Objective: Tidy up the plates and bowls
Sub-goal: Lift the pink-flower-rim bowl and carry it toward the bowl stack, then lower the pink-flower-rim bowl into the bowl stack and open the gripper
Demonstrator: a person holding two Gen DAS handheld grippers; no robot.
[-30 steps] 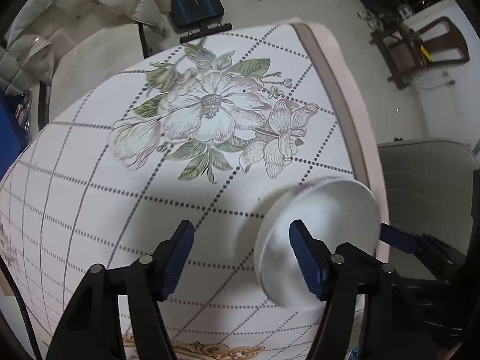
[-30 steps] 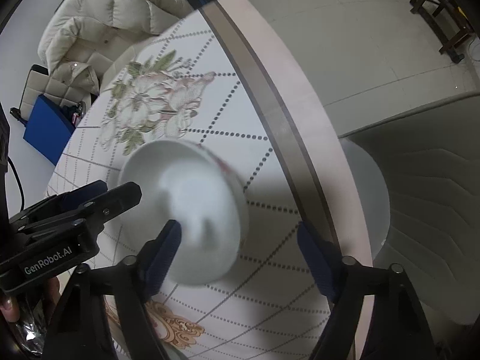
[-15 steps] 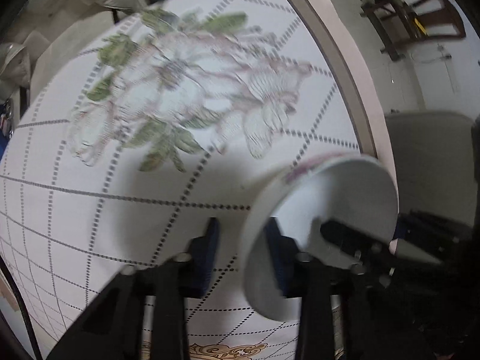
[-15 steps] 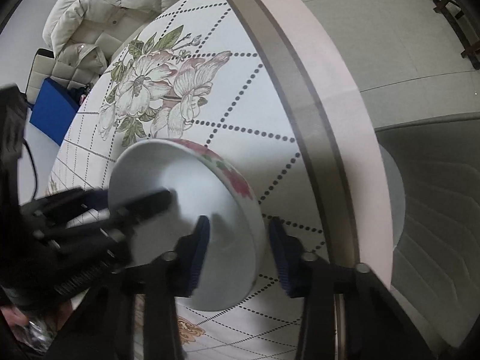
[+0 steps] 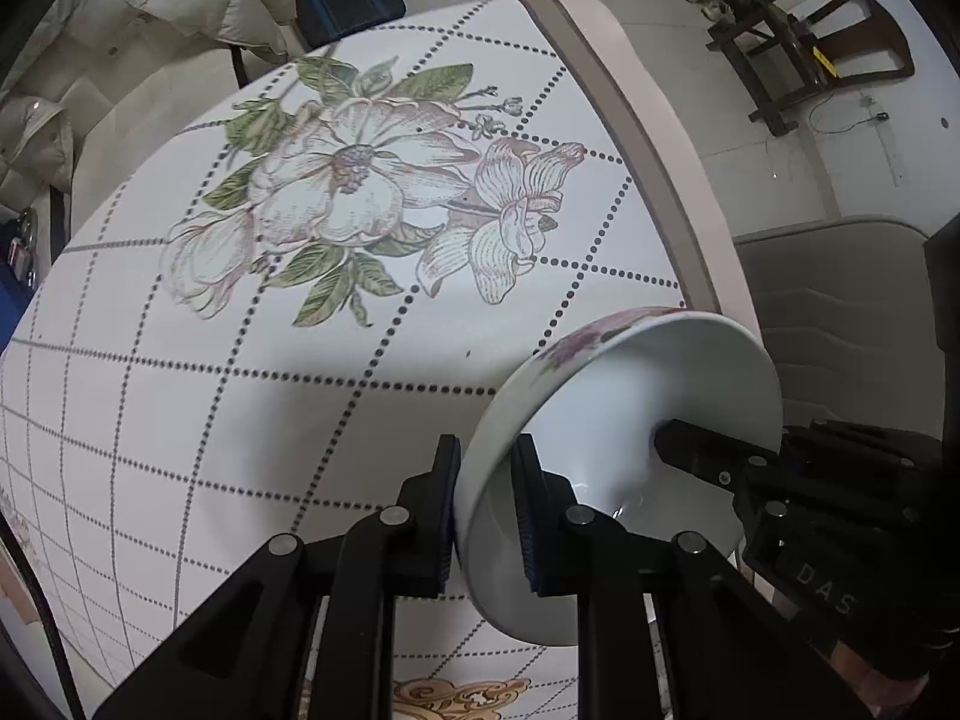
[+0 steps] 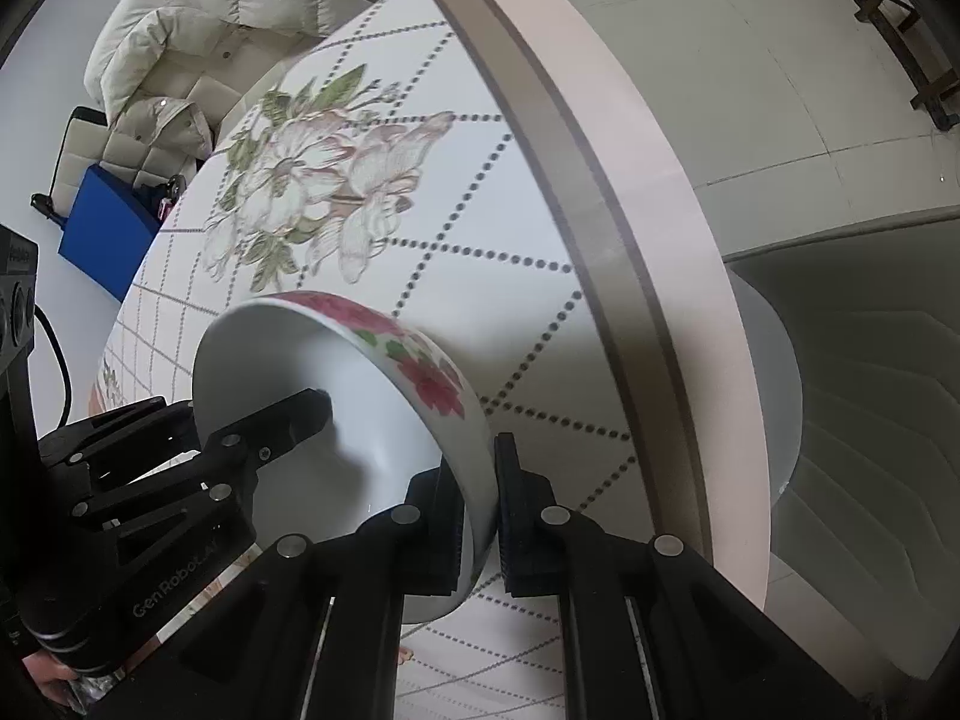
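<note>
A white bowl [image 5: 606, 420] with pink flowers on its outside is held tilted above the round flowered table [image 5: 180, 420]. My left gripper [image 5: 485, 510] is shut on the bowl's near rim. My right gripper [image 6: 479, 510] is shut on the opposite rim; the bowl shows in the right wrist view [image 6: 384, 420] with its red flower band. Each gripper shows in the other's view, the right one [image 5: 708, 456] reaching inside the bowl and the left one [image 6: 282, 420] likewise.
The table's pink and brown edge band [image 6: 606, 210] runs close on the right. A grey padded chair [image 5: 840, 312] stands beside it. A white down jacket [image 6: 198, 60] lies on a chair beyond the table. A wooden chair [image 5: 840, 60] stands far off.
Both grippers went from open beside the bowl to shut on its rim. The bowl has risen off the table and tilted.
</note>
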